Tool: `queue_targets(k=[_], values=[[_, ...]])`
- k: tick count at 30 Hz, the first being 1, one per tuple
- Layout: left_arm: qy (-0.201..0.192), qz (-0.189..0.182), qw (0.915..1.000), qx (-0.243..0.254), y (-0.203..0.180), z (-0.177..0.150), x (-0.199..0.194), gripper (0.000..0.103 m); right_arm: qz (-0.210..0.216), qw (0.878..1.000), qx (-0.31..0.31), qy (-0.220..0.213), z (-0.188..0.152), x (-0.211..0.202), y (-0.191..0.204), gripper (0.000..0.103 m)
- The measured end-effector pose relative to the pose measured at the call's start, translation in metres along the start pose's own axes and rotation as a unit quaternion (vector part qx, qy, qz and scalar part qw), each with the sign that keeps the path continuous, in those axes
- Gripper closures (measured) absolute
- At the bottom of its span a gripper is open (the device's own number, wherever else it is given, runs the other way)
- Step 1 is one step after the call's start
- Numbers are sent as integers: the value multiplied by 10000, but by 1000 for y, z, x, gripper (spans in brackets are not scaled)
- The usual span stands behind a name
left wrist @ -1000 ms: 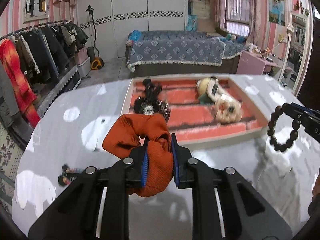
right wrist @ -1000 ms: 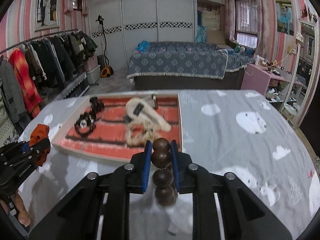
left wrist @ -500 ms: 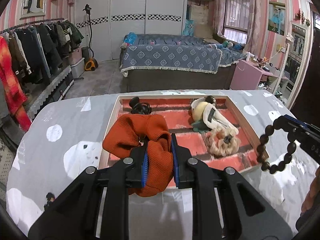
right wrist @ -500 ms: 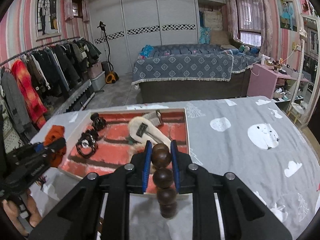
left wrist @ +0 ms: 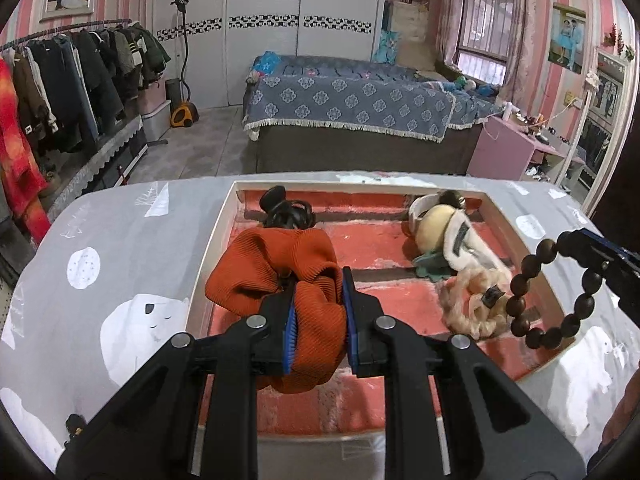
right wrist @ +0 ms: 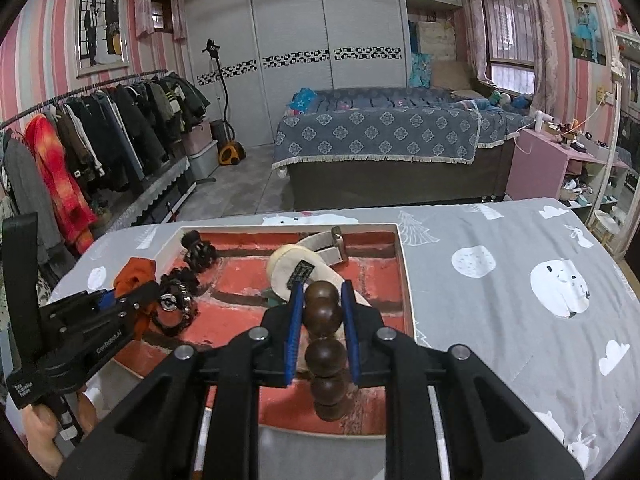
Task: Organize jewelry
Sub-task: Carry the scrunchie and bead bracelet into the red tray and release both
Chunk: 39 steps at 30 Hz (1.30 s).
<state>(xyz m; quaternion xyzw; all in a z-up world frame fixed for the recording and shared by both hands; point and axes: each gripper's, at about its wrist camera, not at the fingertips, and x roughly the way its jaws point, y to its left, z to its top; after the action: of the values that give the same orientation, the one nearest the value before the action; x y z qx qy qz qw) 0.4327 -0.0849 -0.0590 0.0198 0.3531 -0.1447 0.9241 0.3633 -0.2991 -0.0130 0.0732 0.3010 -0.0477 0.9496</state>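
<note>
your left claw (left wrist: 318, 316) is clamped on the orange scrunchie (left wrist: 280, 280), held above the left half of the red-lined tray (left wrist: 208, 256). your right claw (right wrist: 320, 316) is clamped on the bead bracelet (right wrist: 325, 344), hanging vertically over the tray's near right part. both drop points lie directly below; lower each item straight down.

Setting: home bedroom. Evidence: bed (right wrist: 384, 136) with blue patterned cover, full clothes rail (right wrist: 92, 148) along striped pink wall, white sliding wardrobe (right wrist: 324, 52), garment steamer (right wrist: 226, 120), framed wedding portrait (right wrist: 100, 30), pink dresser (right wrist: 540, 168) with clutter, curtained window (left wrist: 484, 44).
</note>
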Motion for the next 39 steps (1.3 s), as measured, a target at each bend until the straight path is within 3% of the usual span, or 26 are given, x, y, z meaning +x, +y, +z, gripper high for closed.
queue_targets(k=[12, 27, 39], values=[[39, 223, 9994, 250, -1, -7, 18, 84, -311, 9994, -11, 148, -11, 29, -16, 84], [237, 335, 9986, 329, 1, -17, 32, 83, -506, 9956, -161, 779, -27, 66, -15, 83], [318, 330, 9984, 325, 0, -19, 38, 79, -567, 9926, -253, 1043, -37, 83, -14, 83]])
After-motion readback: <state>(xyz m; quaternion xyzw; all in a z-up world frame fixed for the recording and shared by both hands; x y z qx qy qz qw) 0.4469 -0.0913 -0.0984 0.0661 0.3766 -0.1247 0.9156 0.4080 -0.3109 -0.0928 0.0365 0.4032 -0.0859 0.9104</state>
